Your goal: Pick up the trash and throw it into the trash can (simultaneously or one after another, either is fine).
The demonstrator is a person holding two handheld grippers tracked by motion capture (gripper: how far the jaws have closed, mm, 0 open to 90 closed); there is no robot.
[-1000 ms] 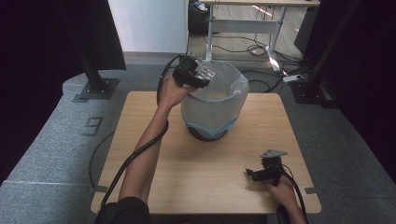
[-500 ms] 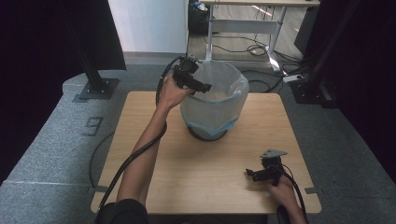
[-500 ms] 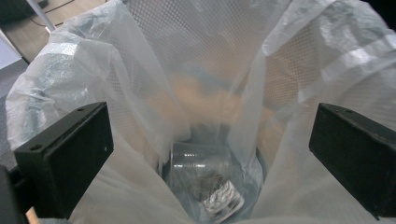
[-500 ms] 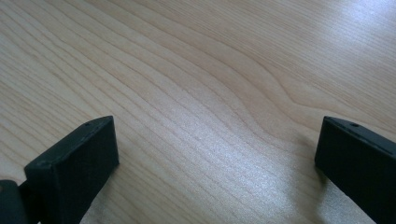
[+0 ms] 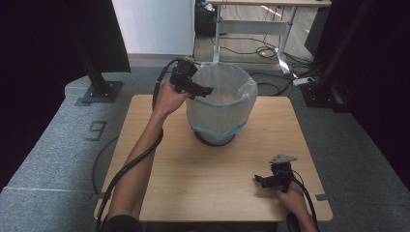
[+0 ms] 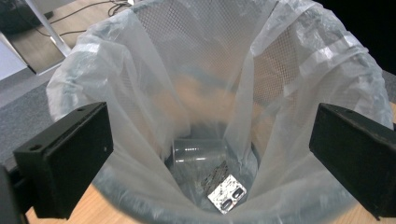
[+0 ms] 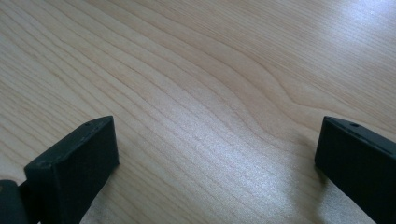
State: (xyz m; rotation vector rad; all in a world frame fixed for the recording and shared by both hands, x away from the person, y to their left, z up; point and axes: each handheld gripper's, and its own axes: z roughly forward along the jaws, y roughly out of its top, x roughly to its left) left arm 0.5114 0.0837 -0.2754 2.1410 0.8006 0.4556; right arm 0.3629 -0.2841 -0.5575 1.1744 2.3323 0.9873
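Left hand-held gripper (image 5: 203, 90), upper centre of the high view, hangs over the lined wire bin (image 5: 221, 108); its jaws have just spread, nothing between them. A clear cup (image 6: 198, 150) and foil packet (image 6: 227, 194) lie at the bottom. Drop step judged complete; next move calls for withdrawal. Right hand-held gripper (image 5: 261, 180) rests spread on the counter (image 5: 193, 179), lower right.

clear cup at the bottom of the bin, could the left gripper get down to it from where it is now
Probably yes. The left gripper hangs open over the rim of the lined bin, and the clear cup lies on its side at the bottom with nothing above it. The loose liner folding inward could snag the jaws.
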